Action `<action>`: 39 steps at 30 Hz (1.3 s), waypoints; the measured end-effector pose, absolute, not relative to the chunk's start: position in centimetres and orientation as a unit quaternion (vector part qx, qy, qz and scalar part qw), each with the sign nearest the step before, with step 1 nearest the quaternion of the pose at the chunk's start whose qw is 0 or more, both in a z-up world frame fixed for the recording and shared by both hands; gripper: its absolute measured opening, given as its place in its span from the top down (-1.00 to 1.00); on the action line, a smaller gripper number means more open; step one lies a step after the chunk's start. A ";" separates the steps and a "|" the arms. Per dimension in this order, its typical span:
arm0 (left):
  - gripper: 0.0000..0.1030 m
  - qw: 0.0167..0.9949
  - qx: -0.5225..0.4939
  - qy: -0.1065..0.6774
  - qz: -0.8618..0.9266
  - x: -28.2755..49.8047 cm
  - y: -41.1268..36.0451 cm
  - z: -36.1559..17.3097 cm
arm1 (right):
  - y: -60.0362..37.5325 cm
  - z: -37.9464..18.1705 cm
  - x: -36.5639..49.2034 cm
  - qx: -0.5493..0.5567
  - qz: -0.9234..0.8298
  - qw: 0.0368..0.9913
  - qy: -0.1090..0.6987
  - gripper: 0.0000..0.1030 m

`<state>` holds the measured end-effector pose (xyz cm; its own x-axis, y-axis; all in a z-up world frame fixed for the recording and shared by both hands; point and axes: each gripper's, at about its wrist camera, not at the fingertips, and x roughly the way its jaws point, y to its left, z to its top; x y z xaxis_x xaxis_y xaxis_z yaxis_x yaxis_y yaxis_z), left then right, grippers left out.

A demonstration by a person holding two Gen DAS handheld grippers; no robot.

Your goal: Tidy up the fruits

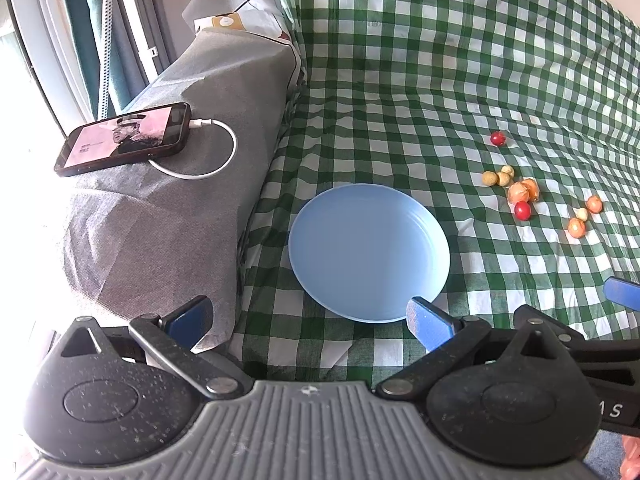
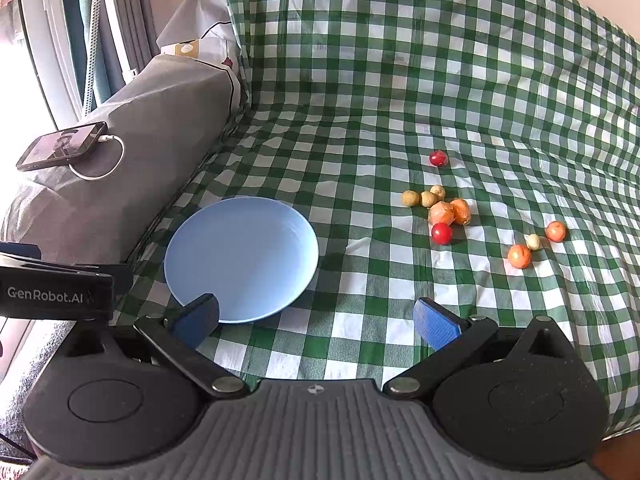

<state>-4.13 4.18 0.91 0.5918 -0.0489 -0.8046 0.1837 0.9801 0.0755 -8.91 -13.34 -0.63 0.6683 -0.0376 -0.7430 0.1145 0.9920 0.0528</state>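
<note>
An empty light blue plate [image 1: 368,252] [image 2: 242,258] lies on the green checked cloth. To its right lie several small fruits: a red one far back [image 1: 498,138] [image 2: 438,158], three yellowish ones [image 1: 498,177] [image 2: 423,198], orange husked ones [image 1: 524,191] [image 2: 450,212] with a second red fruit [image 1: 522,210] [image 2: 441,233] in front, and two orange fruits with a pale one further right [image 1: 582,216] [image 2: 534,242]. My left gripper [image 1: 310,322] is open and empty at the plate's near edge. My right gripper [image 2: 316,320] is open and empty, just right of the plate, short of the fruits.
A grey cushion [image 1: 180,200] [image 2: 120,184] lies left of the plate with a phone [image 1: 124,138] [image 2: 64,145] on a white charging cable on top. The checked cloth [image 1: 460,60] rises up a backrest behind. The left gripper's body [image 2: 56,288] shows at the right wrist view's left edge.
</note>
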 end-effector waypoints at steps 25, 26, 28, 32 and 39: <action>-1.00 0.859 0.140 0.476 -0.123 -0.6 -8.3 -1.7 | -25.7 -2.6 -10.2 0.102 -0.165 0.924 0.329 -0.99; -1.00 0.858 0.143 0.478 -0.126 -0.4 -9.1 -1.9 | -26.4 -2.8 -10.2 0.107 -0.170 0.922 0.332 -0.99; -1.00 0.854 0.149 0.480 -0.133 0.1 -10.7 -2.4 | -27.7 -3.3 -10.1 0.112 -0.179 0.917 0.337 -0.99; -1.00 0.847 0.158 0.486 -0.145 1.2 -13.9 -3.5 | -30.4 -4.4 -9.5 0.126 -0.199 0.908 0.346 -0.99; -1.00 0.834 0.178 0.496 -0.162 3.7 -19.2 -6.0 | -35.8 -6.7 -7.9 0.146 -0.233 0.894 0.355 -0.99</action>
